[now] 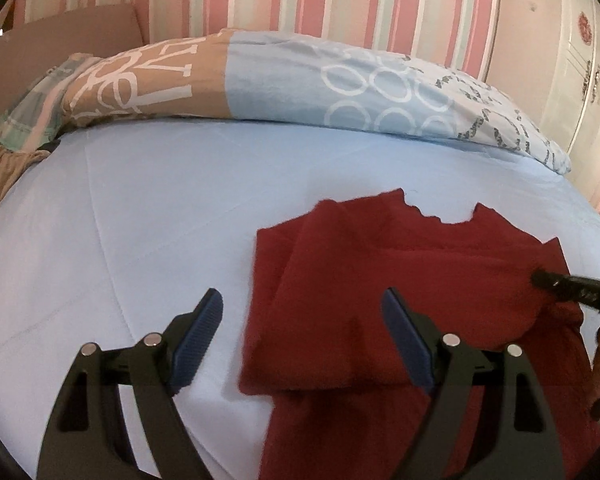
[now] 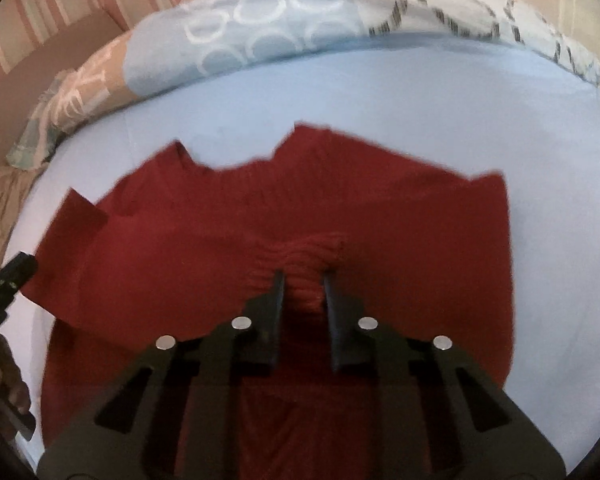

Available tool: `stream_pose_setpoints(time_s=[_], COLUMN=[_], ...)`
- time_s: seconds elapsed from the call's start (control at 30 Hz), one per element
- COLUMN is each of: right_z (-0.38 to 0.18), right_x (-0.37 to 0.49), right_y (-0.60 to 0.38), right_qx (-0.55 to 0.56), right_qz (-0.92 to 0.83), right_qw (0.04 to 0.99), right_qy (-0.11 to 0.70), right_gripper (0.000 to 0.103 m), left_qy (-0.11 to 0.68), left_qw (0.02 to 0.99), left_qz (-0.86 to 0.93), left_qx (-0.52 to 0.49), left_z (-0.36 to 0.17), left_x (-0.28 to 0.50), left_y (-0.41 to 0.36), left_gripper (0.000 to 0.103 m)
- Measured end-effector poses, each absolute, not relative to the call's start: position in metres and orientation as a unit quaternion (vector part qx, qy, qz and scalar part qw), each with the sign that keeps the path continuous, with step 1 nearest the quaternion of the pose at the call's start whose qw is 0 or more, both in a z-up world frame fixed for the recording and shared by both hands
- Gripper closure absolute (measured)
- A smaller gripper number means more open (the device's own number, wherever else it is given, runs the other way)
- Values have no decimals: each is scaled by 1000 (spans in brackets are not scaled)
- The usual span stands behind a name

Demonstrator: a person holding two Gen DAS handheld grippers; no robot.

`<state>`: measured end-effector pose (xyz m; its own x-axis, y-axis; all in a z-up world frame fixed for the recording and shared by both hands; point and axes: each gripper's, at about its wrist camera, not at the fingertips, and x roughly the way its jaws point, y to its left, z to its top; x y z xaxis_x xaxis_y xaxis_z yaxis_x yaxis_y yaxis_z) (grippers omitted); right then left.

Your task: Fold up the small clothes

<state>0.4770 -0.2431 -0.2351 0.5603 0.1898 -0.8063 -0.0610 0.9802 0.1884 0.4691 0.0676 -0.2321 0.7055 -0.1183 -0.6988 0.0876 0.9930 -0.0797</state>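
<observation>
Jaws of the left gripper (image 1: pixel 302 306) stand spread wide and hold nothing; one finger is over the pale blue sheet (image 1: pixel 120 208), the other over the red garment (image 1: pixel 380 264). The right gripper (image 2: pixel 302 278) has its jaws drawn close, pinching a bunched fold of that garment, which lies partly folded on the bed below the patterned duvet (image 1: pixel 300 80).

dark red shirt (image 1: pixel 400 280), pale blue sheet (image 1: pixel 140 220)
</observation>
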Motion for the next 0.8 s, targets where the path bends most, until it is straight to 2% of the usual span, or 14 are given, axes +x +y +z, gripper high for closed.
stream_pose_setpoints(time_s=[0.27, 0.57, 0.6, 0.7, 0.8], right_z=[-190, -237, -243, -252, -256], right_x=[485, 479, 478, 476, 475], right_y=[-265, -304, -306, -311, -311], right_qx=[30, 31, 33, 37, 17], right_qz=[51, 21, 22, 19, 15], right_qw=[911, 885, 882, 879, 880], right_qy=[408, 463, 469, 475, 475], right_gripper=[86, 85, 84, 82, 77], left_qy=[385, 431, 437, 448, 439], left_qw=[921, 902, 899, 893, 896], left_qz=[-29, -9, -3, 34, 55], left_qx=[-54, 0, 4, 18, 30], left_z=[-231, -263, -269, -280, -278], left_x=[479, 501, 504, 509, 509], left_y=[79, 50, 49, 52, 52], left_gripper=[21, 21, 20, 6, 6])
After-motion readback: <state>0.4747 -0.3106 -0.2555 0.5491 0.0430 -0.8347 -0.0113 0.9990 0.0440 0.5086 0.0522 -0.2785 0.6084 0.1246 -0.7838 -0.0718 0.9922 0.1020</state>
